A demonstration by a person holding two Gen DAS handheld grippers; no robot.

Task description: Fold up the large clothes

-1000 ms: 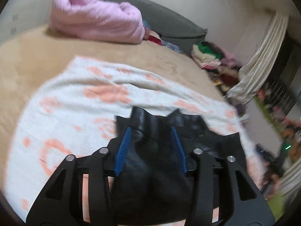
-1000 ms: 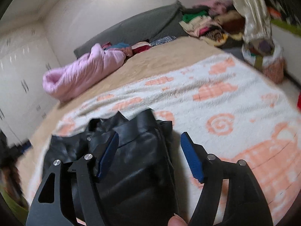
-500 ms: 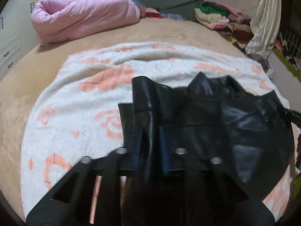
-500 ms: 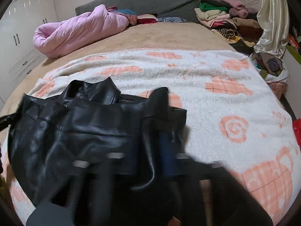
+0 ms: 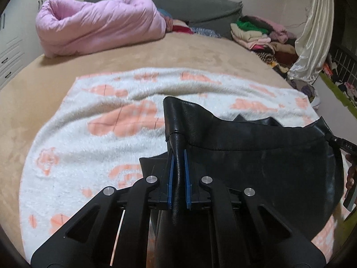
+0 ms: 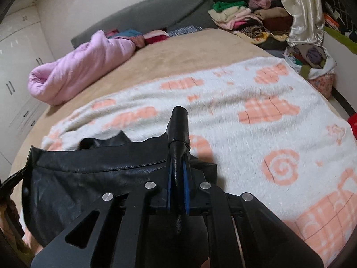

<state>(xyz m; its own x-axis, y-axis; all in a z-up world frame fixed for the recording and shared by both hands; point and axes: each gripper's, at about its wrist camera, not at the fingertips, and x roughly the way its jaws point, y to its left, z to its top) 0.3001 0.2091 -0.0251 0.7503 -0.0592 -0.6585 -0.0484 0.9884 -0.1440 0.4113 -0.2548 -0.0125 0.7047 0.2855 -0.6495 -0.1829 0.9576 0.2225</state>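
Note:
A black leather garment (image 5: 256,163) hangs stretched between my two grippers over the white and orange blanket (image 5: 89,138) on the bed. My left gripper (image 5: 178,154) is shut on a pinched fold at the garment's left end, and the leather sticks up past the blue pads (image 5: 170,174). The right gripper (image 6: 178,167) is shut on the other end of the black leather garment (image 6: 93,178), whose edge runs leftwards from it. In the left wrist view the right gripper shows at the far right edge. The garment's lower part is hidden behind the gripper bodies.
A rolled pink duvet (image 5: 100,24) and a grey headboard cushion (image 5: 185,4) lie at the far end of the bed. Piled clothes (image 5: 261,35) and a cream curtain (image 5: 312,35) crowd the right side. White wardrobe doors (image 6: 15,62) stand on the left.
Both grippers closed from open onto folds of the leather garment. They then moved apart, and the garment now spans taut between them.

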